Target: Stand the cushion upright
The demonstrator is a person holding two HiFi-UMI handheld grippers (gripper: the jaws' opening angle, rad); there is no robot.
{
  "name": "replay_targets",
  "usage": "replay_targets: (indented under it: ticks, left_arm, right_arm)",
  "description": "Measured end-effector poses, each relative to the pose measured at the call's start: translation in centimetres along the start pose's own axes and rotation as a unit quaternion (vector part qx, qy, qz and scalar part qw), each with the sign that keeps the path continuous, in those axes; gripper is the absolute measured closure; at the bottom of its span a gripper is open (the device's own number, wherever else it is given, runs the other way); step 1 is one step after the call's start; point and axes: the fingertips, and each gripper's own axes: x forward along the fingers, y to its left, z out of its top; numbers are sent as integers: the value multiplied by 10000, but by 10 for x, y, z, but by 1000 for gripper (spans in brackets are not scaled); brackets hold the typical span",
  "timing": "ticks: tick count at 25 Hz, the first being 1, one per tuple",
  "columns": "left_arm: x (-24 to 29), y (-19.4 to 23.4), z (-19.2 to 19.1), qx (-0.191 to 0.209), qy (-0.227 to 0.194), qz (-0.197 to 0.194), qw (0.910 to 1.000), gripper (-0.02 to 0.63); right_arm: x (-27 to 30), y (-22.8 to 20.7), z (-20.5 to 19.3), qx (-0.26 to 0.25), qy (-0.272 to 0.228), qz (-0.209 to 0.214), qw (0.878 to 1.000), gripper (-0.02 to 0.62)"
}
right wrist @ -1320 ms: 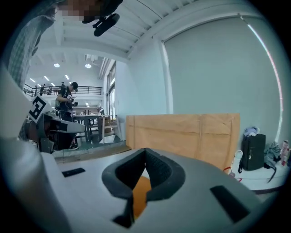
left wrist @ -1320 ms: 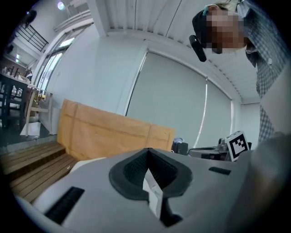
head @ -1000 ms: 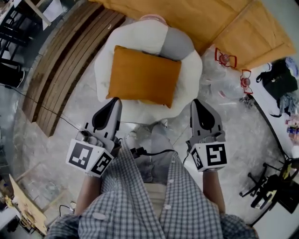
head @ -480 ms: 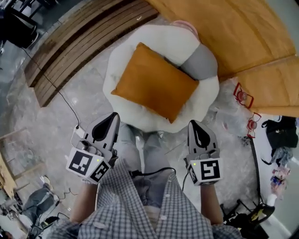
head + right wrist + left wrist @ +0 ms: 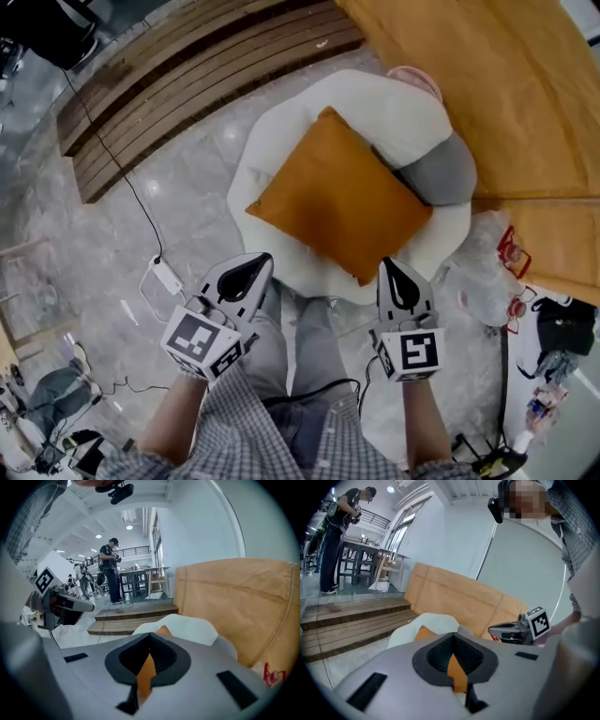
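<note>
Cushion (image 5: 342, 202), orange, lay flat on the white round pouffe (image 5: 281, 150) in the head view, turned diamond-wise so that one corner pointed back at me. That corner sat just beside the right gripper (image 5: 394, 270), a little to its inside. The left gripper (image 5: 251, 270) stood farther off, facing the long near edge that ran up and away to the cushion's left corner. Both grippers were short of the fabric and touching nothing. I judged the right hand the nearer one for a first grasp. The cushion looked almost square from up there, so I could not be sure which way its long axis ran.

From the left gripper view, the fingers (image 5: 393, 686) were closed together with nothing between them. The orange seen past their notch was the cushion (image 5: 423, 633) ahead and below, on the pouffe in front of the cardboard sheet (image 5: 459, 597).

From the right gripper view, the fingers (image 5: 211, 686) were likewise shut and empty. The cushion (image 5: 163, 631) lay straight ahead of them and slightly lower. As I read it, both pairs needed to open before they could take an edge and tip the cushion up.
</note>
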Motion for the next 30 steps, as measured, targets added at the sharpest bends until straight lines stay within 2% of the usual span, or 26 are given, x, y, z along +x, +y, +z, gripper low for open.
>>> replay_targets:
  ticks: [3, 5, 10, 13, 17, 19, 21, 23, 25, 27, 30]
  left_arm:
    - [12, 15, -8, -40, 101, -256, 9996, 598]
    - [18, 32, -17, -154, 143, -206, 9996, 598]
    - [44, 87, -54, -326, 623, 482, 9964, 598]
    - [58, 109, -82, -893, 747, 611, 9913, 598]
    - [71, 144, -118, -1698, 675, 877, 9793, 595]
    - [76, 156, -137, -2142, 662, 940, 9700, 593]
    - [78, 165, -155, -2622, 647, 927, 9584, 555]
    - [78, 175, -167, -3040, 597, 918, 9464, 537]
    - [78, 183, -178, -3297, 560, 943, 9377, 526]
    - [81, 191, -186, -3447, 537, 953, 9323, 520]
    - [90, 203, -197, -3663, 468, 931, 9246, 520]
  right_arm:
    - [40, -5, 2, 134, -68, 58, 9999, 589]
    - [66, -6, 5, 52, -35, 151, 9999, 589]
    - [134, -19, 14, -385, 75, 287, 9988, 589]
    - [170, -30, 12, -454, 234, 315, 9982, 589]
    - [220, -45, 7, -581, 471, 174, 9970, 589]
    - [242, -50, -2, -655, 707, 122, 9953, 589]
    - [260, -54, -14, -571, 1038, 132, 9929, 589]
    - [279, -56, -23, -445, 1319, 199, 9901, 502]
    - [299, -57, -29, -470, 1501, 224, 9873, 469]
    - [318, -60, -33, -543, 1627, 231, 9849, 440]
    - [348, -64, -34, -396, 1702, 199, 9844, 408]
